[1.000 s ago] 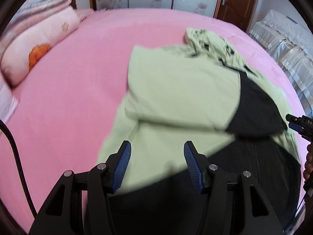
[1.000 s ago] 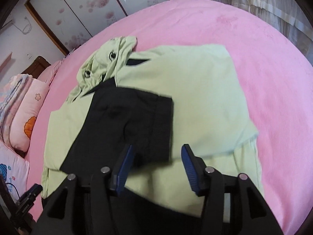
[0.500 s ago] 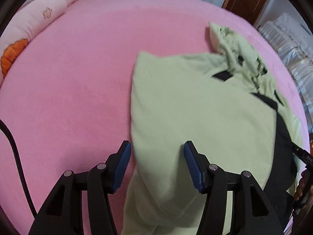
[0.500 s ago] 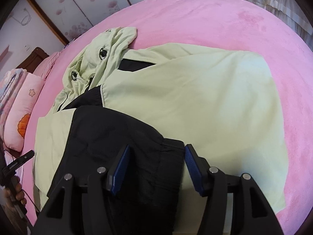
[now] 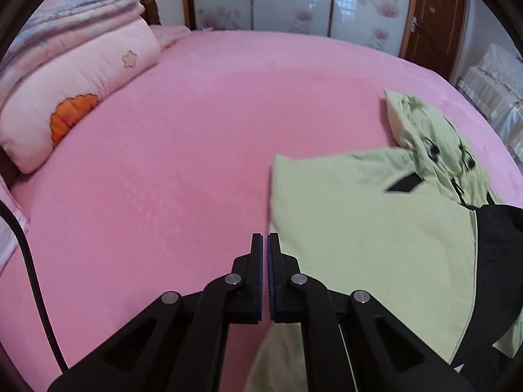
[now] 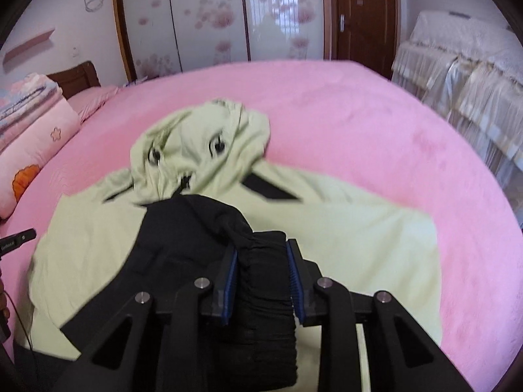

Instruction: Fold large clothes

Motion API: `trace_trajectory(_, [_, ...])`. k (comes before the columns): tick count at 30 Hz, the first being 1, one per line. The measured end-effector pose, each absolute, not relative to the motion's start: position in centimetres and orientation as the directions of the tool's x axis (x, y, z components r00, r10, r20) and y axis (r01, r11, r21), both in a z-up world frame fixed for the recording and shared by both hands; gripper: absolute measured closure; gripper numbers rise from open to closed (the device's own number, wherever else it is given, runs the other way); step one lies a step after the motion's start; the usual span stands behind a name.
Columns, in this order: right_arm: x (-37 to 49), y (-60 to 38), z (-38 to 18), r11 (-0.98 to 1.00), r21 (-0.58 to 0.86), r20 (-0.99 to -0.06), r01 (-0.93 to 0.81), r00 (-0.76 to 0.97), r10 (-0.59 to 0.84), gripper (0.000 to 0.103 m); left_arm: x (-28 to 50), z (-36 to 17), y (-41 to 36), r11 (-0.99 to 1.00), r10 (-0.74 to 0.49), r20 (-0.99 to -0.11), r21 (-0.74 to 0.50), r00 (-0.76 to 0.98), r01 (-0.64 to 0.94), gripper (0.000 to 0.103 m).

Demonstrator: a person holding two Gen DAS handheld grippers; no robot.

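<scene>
The pink bed (image 5: 196, 130) carries the large light-green and black hooded jacket (image 6: 359, 245), which lies spread across the side of the bed away from the pillows (image 5: 81, 98), its hood (image 6: 202, 137) toward the wardrobe. A second ago both hand-held grippers hovered open above the jacket; now both have just been closing. The right hand-held gripper (image 6: 261, 281) is half closed on a bunched black sleeve end (image 6: 261, 261), and its pads press the cloth from both sides, so this part is held. The left hand-held gripper (image 5: 264, 261) has come together fully at the green left edge of the jacket; the cloth lies just beside and under its fingers, but I cannot tell whether any of it is caught between them. I judge that the grasp for the next fold is being taken, and the fold itself is not yet made.
</scene>
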State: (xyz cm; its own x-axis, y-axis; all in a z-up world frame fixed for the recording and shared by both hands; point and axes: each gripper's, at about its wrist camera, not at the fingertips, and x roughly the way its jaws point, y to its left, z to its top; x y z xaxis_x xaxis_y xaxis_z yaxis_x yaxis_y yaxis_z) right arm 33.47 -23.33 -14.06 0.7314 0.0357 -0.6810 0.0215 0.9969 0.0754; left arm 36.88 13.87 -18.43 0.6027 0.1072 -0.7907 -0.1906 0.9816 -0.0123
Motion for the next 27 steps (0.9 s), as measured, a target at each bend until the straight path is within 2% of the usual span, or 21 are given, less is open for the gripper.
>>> trace_trajectory(3, [36.0, -23.1, -15.2, 0.996, 0.046, -0.693, 0.079, 0.720, -0.025, 0.075, 37.7, -18.4, 14.3, 0.978, 0.134, -0.795, 0.010, 0.592, -0.208, 0.102])
trace_trajectory(7, [38.5, -23.9, -18.4, 0.987, 0.067, -0.817, 0.145, 0.576, -0.029, 0.069, 38.2, -18.6, 13.9, 0.982, 0.098, -0.806, -0.018, 0.584, -0.189, 0.102])
trace_trajectory(10, [37.4, -24.4, -17.6, 0.982, 0.091, -0.802, 0.166, 0.596, -0.027, 0.064, 37.6, -18.4, 13.1, 0.984, 0.029, -0.810, -0.081, 0.586, -0.161, 0.098])
trace_trajectory(13, [35.2, -24.1, -16.2, 0.984, 0.110, -0.781, 0.140, 0.625, -0.002, 0.051, 36.4, -17.8, 11.8, 0.991, -0.016, -0.822, -0.089, 0.570, -0.102, 0.091])
trace_trajectory(14, [34.4, -23.9, -15.8, 0.985, 0.122, -0.776, 0.123, 0.630, 0.018, 0.049, 35.6, -17.5, 11.3, 0.993, -0.039, -0.828, -0.094, 0.559, -0.071, 0.090])
trace_trajectory(18, [30.8, -22.8, -14.9, 0.986, 0.159, -0.762, 0.059, 0.643, 0.084, 0.049, 32.0, -17.1, 9.6, 0.996, -0.082, -0.843, -0.086, 0.532, 0.017, 0.080])
trace_trajectory(27, [26.1, -20.3, -15.5, 0.989, 0.136, -0.753, -0.052, 0.643, 0.138, 0.049, 27.8, -21.4, 8.2, 0.992, 0.032, -0.889, 0.083, 0.457, 0.093, 0.079])
